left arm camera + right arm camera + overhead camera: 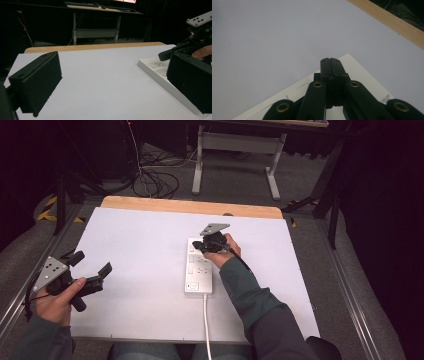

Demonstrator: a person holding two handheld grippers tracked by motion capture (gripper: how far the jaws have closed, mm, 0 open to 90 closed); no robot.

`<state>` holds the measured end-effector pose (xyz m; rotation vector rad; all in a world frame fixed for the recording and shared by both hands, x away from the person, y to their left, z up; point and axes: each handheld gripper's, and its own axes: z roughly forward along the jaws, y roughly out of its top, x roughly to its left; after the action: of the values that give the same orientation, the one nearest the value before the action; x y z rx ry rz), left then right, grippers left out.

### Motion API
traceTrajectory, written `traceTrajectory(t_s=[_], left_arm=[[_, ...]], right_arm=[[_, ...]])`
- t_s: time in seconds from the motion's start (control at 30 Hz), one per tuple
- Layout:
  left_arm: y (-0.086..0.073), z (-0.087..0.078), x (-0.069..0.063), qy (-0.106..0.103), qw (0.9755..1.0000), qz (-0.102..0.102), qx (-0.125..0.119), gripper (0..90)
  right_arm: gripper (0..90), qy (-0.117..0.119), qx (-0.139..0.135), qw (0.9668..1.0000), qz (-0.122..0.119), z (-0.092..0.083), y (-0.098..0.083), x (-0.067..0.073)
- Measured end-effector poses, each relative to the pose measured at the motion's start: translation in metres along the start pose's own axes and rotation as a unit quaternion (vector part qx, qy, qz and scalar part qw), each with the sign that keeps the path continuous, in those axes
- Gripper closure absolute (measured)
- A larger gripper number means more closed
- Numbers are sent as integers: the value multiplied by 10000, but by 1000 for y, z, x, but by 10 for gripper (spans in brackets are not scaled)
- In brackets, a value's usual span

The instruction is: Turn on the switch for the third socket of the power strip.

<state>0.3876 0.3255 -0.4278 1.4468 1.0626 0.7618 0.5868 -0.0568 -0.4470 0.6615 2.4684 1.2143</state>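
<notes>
At the left edge of the counter (140, 250), the left gripper (92, 279) hovers low over the bare white sheet with its jaws spread wide and nothing between them. In the left gripper view the two black jaws stand well apart, framing empty counter, and the power strip (160, 72) lies off to that gripper's right, well clear of it.

Toward the middle of the counter lies the white power strip (199, 267), flat on the sheet. Its long axis runs away from the person, from the near end, where a white cord (206, 320) leaves it and runs off the near edge of the counter, to the far end.

Over that far end sits the right gripper (200, 245), held in the person's right hand (222, 251). Its jaws are pressed together with nothing between them; in the right gripper view the closed tips (330, 62) point down and over the far corner of the power strip (362, 77), at or just above its top face. Whether they actually touch it I cannot tell.

So the right gripper is much the nearer one. Judging from this, the step in hand is pressing a switch or socket at the far end of the strip with the closed tips, and the move turns on coming straight down onto the top face.
</notes>
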Motion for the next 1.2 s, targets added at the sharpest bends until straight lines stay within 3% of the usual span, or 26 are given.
traceTrajectory(t_s=[0.47, 1.2], left_arm=[[0, 1, 0, -13, 10000, -6, 17, 2], [0, 1, -1, -55, 10000, 1, 31, 3]], right_arm=[[900, -35, 332, 9994, 30, 20, -3, -3], [900, 38, 268, 9994, 193, 26, -4, -2]])
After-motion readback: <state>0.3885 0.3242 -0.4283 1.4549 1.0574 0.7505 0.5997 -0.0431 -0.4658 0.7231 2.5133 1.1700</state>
